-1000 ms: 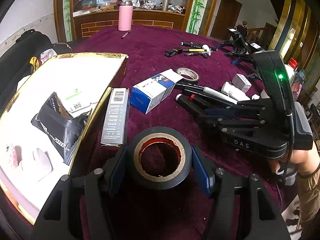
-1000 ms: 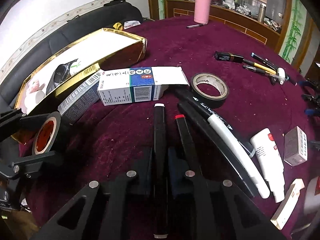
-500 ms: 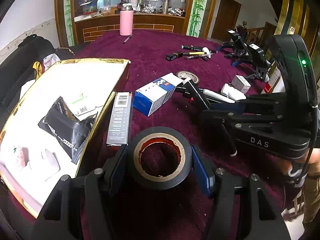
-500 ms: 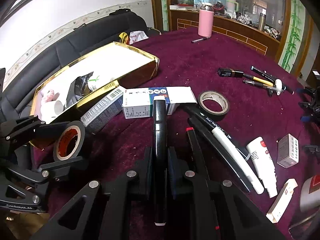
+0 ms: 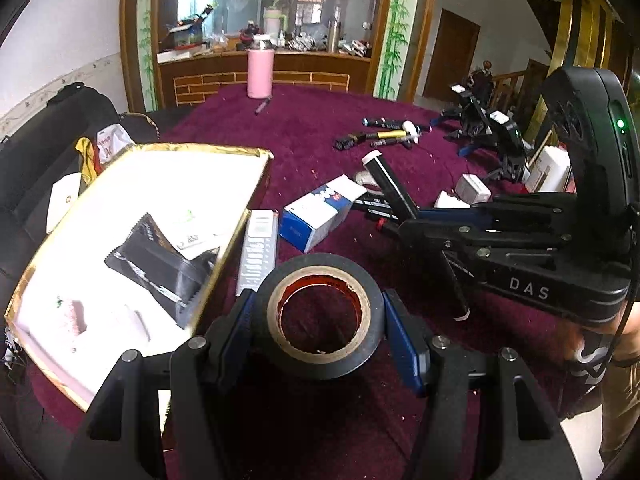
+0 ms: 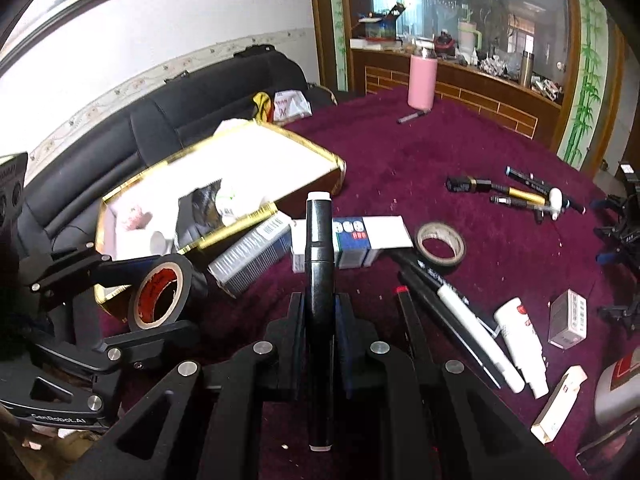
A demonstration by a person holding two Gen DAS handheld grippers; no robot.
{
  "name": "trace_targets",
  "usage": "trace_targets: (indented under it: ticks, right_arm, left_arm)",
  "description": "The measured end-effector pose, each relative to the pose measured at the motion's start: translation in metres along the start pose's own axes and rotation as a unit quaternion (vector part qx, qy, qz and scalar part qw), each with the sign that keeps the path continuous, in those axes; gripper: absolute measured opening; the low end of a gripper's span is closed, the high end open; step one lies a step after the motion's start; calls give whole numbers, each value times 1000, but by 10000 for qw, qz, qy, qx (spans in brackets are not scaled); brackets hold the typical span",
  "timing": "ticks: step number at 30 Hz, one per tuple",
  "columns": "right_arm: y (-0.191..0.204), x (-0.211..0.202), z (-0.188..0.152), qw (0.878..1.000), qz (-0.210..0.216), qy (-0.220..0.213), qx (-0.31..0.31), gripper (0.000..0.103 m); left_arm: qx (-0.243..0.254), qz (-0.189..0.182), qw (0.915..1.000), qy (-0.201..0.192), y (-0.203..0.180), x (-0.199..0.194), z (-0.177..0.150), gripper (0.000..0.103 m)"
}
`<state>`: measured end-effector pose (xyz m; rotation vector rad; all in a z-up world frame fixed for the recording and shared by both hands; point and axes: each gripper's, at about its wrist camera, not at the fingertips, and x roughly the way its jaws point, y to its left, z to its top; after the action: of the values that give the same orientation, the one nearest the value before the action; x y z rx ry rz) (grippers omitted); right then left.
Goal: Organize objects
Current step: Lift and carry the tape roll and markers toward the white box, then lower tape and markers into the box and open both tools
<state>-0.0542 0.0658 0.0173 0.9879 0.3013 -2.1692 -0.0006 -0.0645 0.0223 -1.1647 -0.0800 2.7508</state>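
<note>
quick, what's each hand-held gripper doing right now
left hand-held gripper: shut on the black tape roll
right hand-held gripper: shut on the black marker

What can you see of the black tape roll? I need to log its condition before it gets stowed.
The black tape roll is a wide ring of glossy black tape on a tan core printed red inside. It looks intact. The left hand-held gripper is shut on it, blue pads pressing opposite sides, holding it off the maroon tablecloth, beside the gold-rimmed box.
</note>
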Motion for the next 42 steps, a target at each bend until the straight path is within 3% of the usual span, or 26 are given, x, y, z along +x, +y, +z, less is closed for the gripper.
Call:
trace_targets:
  ticks: [10,18,26,42]
  right_arm:
    - [17,-6,17,9994,209,-255,-40,16]
    - [29,-2,26,9984,422,-385,-21,16]
    - [32,10,31,9981,527,-323,-29,16]
    - [72,41,62,9938,1068,-260,-176,16]
  left_arm:
    - [-232,240,9992,-242,28,-23,8,61]
    - [-659,650,9950,-365,76,-36,10,62]
    - [-1072,948,9893,-296,117,-33,9,62]
    - [-1161,1290,9847,-160,154,-26,8,62]
